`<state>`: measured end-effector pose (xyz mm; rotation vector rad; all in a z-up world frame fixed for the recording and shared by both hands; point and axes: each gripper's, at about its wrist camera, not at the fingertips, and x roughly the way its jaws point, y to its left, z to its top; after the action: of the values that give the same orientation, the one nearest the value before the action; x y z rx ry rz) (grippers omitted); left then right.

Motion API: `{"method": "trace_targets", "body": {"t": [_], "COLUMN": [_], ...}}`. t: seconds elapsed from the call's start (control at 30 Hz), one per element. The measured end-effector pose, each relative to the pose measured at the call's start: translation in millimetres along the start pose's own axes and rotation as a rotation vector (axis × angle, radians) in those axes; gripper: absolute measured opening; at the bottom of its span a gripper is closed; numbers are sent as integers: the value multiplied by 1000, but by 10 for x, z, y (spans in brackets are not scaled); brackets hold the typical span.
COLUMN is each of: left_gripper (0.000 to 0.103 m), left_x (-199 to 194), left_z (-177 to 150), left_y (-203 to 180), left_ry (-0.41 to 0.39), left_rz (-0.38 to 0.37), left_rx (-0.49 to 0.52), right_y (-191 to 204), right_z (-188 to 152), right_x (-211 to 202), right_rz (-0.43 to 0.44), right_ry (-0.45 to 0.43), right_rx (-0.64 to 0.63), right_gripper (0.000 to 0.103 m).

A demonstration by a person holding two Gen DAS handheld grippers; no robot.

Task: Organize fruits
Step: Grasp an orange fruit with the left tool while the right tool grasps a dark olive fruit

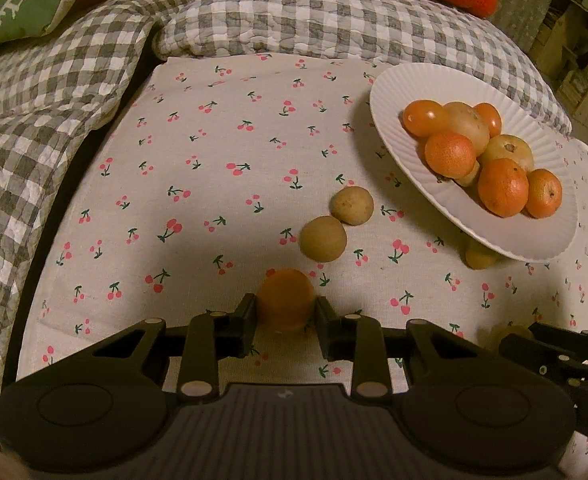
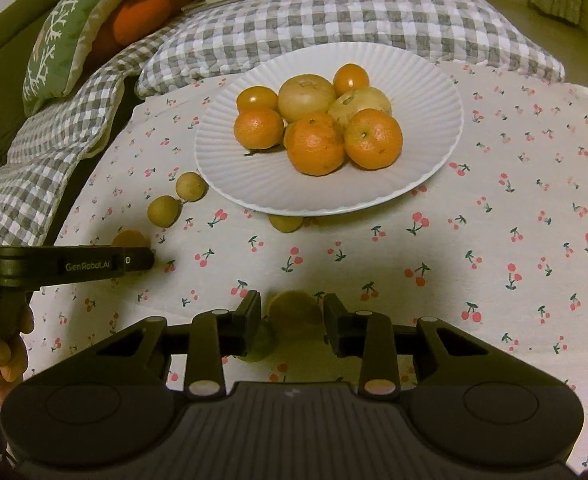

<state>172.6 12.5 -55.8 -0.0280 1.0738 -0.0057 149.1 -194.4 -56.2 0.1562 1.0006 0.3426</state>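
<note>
Left wrist view
- My left gripper (image 1: 286, 312): both fingers press against the sides of a small orange fruit (image 1: 285, 300), so I judge it gripped; it looks blurred, low over the cherry-print cloth (image 1: 198, 184).
- Plate (image 1: 397, 92): white, fluted, up to my right, already carrying a heap of oranges (image 1: 502, 187) and paler yellow fruit (image 1: 467, 126).
- Loose fruit: two small brown fruits (image 1: 322, 238) lie touching each other on the cloth between my fingers and the plate; another yellowish one (image 1: 479, 256) peeks out from under the plate's near rim.
- Right gripper (image 1: 509, 340): only its dark tip shows at the lower right edge, a yellowish fruit just beside it.

Right wrist view
- My right gripper (image 2: 294, 316): a yellow-green fruit (image 2: 294, 310) sits between the fingers, but a thin gap shows on each side, so I cannot tell whether I am gripping it or only straddling it.
- Plate (image 2: 222, 148): straight ahead, its heap near the middle, bare rim all round.
- Left gripper (image 2: 134, 258): seen side-on at the left, the orange fruit (image 2: 130, 238) just behind its tip.
- Fruit under the rim (image 2: 286, 223): partly tucked beneath the plate's near edge.

Progress
- Done: most of the fruit is on the plate, I judge.
- Left: the two fruits at my fingers, the brown pair, and the one beneath the rim.
</note>
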Motion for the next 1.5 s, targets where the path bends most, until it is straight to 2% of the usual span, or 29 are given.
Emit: {"method": "trace_targets", "body": {"t": [0.27, 0.77, 1.2, 1.5], "left_gripper": [18, 18, 18, 18], "left_x": [-15, -186, -358, -496], "left_z": [4, 59, 155, 265], "left_y": [39, 58, 68, 46], "left_ry": [-1, -44, -119, -180], "left_rz": [-6, -34, -43, -80], "left_rx": [-20, -61, -101, -158], "right_y": [-13, 58, 115, -3], "right_z": [-5, 80, 180, 299], "right_x": [43, -162, -357, -469], "right_rz": [-22, 0, 73, 92], "right_ry": [20, -61, -136, -189], "right_rx": [0, 0, -4, 29], "right_gripper": [27, 27, 27, 27]}}
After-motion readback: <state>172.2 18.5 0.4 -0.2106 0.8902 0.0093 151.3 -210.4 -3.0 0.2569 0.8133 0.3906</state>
